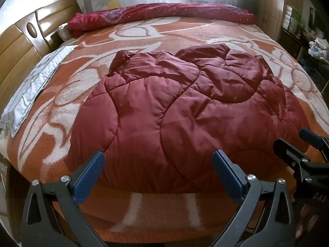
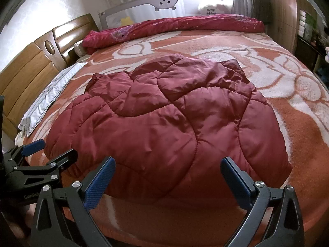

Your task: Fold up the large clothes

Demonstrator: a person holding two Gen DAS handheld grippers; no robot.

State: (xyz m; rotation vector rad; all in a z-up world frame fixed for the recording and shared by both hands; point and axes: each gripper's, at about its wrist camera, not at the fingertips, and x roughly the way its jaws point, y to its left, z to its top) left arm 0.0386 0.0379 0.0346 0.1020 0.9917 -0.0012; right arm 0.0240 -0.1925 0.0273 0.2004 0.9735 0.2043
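Two wide-open, empty claws, your left gripper (image 1: 158, 175) and right gripper (image 2: 168, 182), hover at the near hem of the puffy maroon quilted jacket (image 1: 174, 111) spread on the orange-and-white patterned blanket (image 1: 226, 33). Pinch too shallow and the slick shell may slip free; go deep and you could snag blanket too.

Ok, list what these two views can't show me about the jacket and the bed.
- Quilted red jacket: underside, zip and sleeves hidden in both views by its own folded bulk.
- Rolled red duvet: what lies behind it is hidden; window glare washes out the bed rail.
- Right gripper: cut off by the left wrist view's edge.
- Left gripper: partly cut off at the right wrist view's edge.
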